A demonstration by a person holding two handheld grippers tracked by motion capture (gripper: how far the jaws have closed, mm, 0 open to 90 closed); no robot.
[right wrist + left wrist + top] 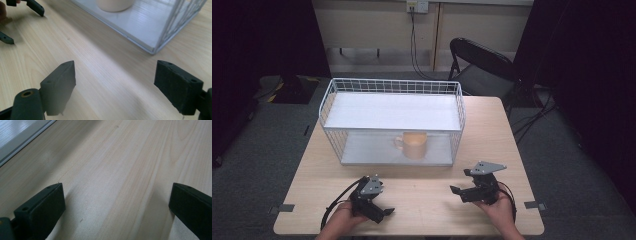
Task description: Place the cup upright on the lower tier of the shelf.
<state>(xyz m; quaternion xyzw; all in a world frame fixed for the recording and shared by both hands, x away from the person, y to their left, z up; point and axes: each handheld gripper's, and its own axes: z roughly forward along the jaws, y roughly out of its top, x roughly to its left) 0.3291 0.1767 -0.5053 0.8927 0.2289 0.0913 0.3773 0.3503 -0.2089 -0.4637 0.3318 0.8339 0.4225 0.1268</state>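
Left gripper (373, 196) near the table's (427, 200) front edge, fingers spread over bare wood, holding nothing. Mug (413, 144) stands upright on the lower shelf of the white wire rack (392, 85) mid-table, well apart from both grippers. Right gripper (466, 184) on the table's front right, fingers spread and empty, aimed toward the rack's front corner.

The rectangular wooden table (422, 200) is pale beige with fine, darker streaks of grain. The wire-sided two-level rack (392, 117) is white, its mesh a small square grid. The round ceramic mug (414, 144) is cream. The left gripper (379, 200) and right gripper (460, 181) are matt black, each topped by a grey plate.
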